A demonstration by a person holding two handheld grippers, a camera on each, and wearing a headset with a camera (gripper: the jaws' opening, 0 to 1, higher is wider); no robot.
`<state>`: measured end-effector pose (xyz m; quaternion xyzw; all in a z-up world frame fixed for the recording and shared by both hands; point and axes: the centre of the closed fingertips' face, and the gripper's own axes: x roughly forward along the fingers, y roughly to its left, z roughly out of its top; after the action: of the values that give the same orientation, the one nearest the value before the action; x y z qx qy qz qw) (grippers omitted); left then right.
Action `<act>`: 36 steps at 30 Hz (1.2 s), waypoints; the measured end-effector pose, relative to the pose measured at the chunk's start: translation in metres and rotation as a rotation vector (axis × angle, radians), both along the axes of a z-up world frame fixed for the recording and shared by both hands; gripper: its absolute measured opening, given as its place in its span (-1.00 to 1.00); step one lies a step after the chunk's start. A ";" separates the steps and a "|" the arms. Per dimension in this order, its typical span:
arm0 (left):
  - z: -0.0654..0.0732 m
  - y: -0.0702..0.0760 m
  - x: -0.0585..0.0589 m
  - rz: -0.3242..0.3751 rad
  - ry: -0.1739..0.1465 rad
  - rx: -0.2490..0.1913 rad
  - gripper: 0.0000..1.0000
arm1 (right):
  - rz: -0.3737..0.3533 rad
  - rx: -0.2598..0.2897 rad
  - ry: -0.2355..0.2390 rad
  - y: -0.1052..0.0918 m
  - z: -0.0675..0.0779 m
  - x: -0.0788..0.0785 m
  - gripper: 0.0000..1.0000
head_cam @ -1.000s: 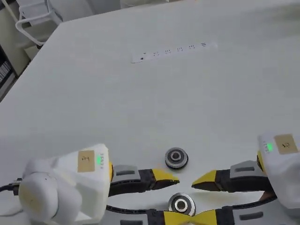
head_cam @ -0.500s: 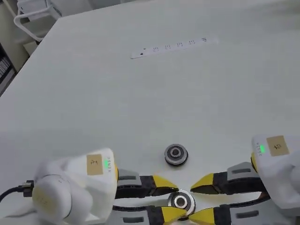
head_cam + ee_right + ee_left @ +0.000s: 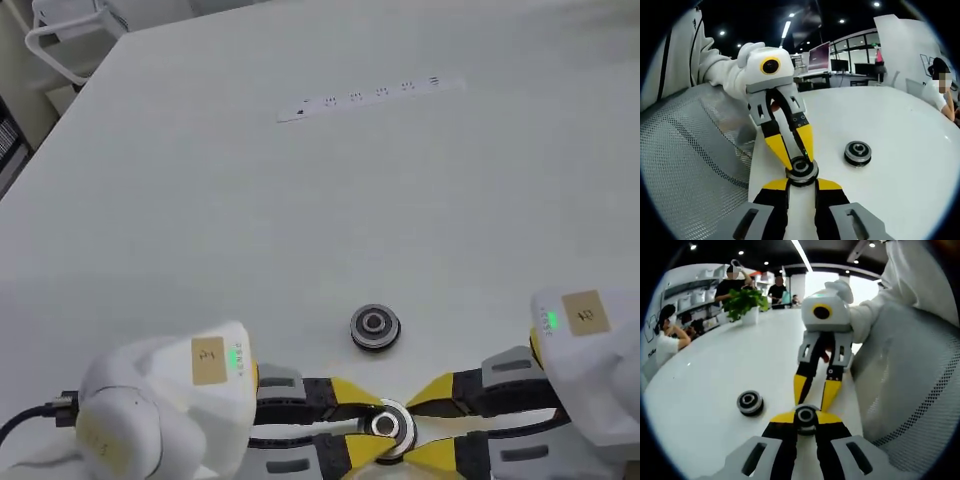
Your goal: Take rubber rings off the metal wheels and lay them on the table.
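Two metal wheels with black rubber rings lie on the white table (image 3: pixel 200 220). The near wheel (image 3: pixel 386 424) sits between both grippers at the table's front edge. My left gripper (image 3: pixel 372 425) comes in from the left and is shut on it; my right gripper (image 3: pixel 403 426) grips it from the opposite side. The left gripper view has the yellow tips of my left gripper (image 3: pixel 806 418) clamped around this wheel (image 3: pixel 806 415), with the right gripper (image 3: pixel 815 399) facing it. The second wheel (image 3: pixel 375 328) lies flat just beyond, untouched, also seen as wheel (image 3: pixel 858 152).
A white power strip (image 3: pixel 370 98) lies across the far part of the table. A white rack (image 3: pixel 70 30) stands off the far left corner. A mesh chair back (image 3: pixel 695 165) is close behind the near table edge. A potted plant (image 3: pixel 745 302) stands at one end.
Both grippers have closed in from wide open onto the near wheel, their yellow tips now meeting around it. The far wheel has stayed put.
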<state>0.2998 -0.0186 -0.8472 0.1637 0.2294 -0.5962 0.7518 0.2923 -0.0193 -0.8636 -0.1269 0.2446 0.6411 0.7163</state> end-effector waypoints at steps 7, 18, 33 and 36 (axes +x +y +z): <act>0.000 -0.001 0.001 -0.004 -0.013 -0.001 -0.73 | 0.004 -0.053 -0.048 -0.006 -0.004 0.003 -0.81; -0.001 -0.001 0.002 0.000 -0.017 -0.004 -0.73 | -0.018 -0.053 -0.050 -0.006 -0.004 0.006 -1.00; -0.002 -0.002 0.003 -0.005 -0.047 0.002 -0.74 | -0.086 -0.049 -0.022 -0.009 -0.004 0.009 -1.00; -0.002 -0.003 0.003 -0.002 -0.048 0.005 -0.74 | -0.077 -0.072 -0.077 -0.009 -0.004 0.010 -1.00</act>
<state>0.3029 -0.0212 -0.8488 0.1801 0.2127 -0.5921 0.7562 0.3026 -0.0279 -0.8679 -0.1677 0.2444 0.5985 0.7443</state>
